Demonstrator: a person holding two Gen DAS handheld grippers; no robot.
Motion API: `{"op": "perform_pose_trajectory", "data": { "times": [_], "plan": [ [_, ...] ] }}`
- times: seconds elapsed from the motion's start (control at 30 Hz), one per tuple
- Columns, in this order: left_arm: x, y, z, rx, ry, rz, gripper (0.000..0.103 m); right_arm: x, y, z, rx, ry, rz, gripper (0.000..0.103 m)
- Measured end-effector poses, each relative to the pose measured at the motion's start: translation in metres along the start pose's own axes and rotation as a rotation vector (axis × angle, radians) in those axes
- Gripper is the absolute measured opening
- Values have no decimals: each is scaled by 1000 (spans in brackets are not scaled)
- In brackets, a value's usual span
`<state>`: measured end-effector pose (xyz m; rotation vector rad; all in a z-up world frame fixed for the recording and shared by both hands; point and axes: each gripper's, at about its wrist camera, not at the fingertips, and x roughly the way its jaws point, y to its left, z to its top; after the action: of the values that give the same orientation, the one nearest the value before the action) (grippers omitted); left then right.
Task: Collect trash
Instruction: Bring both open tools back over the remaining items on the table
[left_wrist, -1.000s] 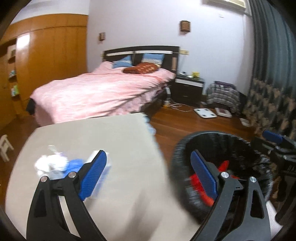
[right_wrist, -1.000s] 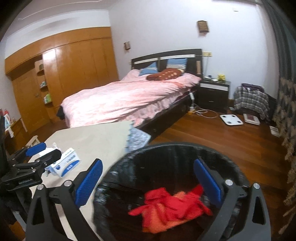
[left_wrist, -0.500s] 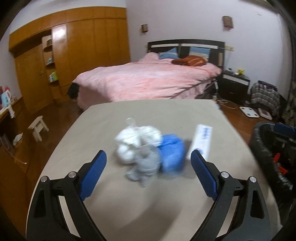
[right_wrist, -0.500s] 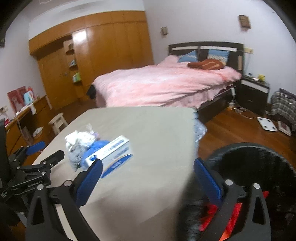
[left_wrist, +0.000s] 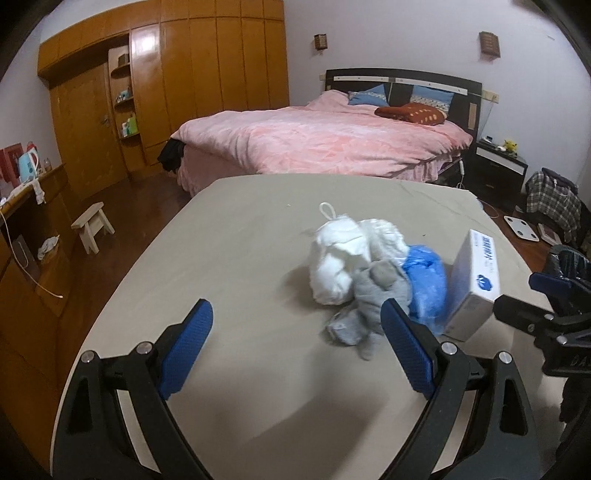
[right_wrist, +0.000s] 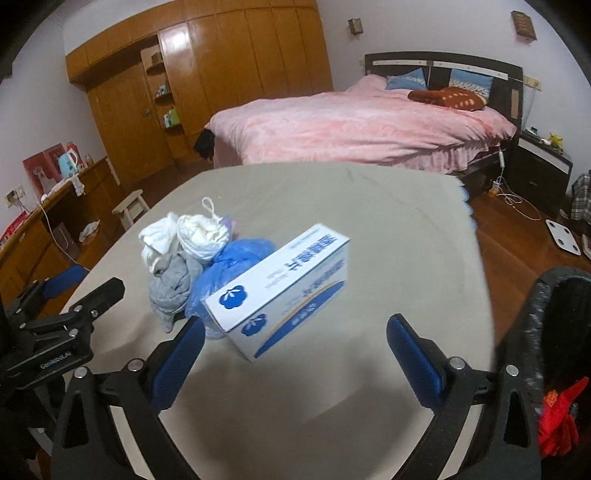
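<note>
On the beige table (left_wrist: 236, 236) lies a pile of trash: a white crumpled wad (left_wrist: 343, 254), a grey cloth (left_wrist: 373, 295), a blue plastic bag (left_wrist: 426, 280) and a white-and-blue box (left_wrist: 478, 280). My left gripper (left_wrist: 295, 347) is open and empty, just short of the grey cloth. My right gripper (right_wrist: 295, 350) is open and empty, with the box (right_wrist: 288, 291) just ahead between its fingers. The wad (right_wrist: 195, 232), cloth (right_wrist: 173, 288) and bag (right_wrist: 236, 262) lie left of the box. A black-lined bin (right_wrist: 546, 325) holding red trash (right_wrist: 557, 417) stands at the right.
A pink bed (left_wrist: 325, 140) stands beyond the table. A wooden wardrobe (left_wrist: 184, 74) lines the far wall, with a small stool (left_wrist: 94, 225) on the floor to the left. A nightstand (left_wrist: 498, 166) and a scale (left_wrist: 521, 229) are at the right.
Both grippers swung left, from above the bin to over the table. The trash pile now lies straight ahead and closer, and the bin has slid to the right edge.
</note>
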<state>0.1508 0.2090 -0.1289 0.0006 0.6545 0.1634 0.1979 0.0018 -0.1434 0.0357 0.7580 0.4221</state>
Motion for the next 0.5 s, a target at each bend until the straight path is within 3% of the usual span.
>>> {"op": "perform_pose_trajectory", "data": {
  "times": [0.3,0.5],
  "plan": [
    [8,6,-6,-17,22,-4,90,23,6,-4,-18,68,5,97],
    [12,4,-6,-19,28,-17,90,18,-8,-1,-51,77,-36,97]
  ]
}}
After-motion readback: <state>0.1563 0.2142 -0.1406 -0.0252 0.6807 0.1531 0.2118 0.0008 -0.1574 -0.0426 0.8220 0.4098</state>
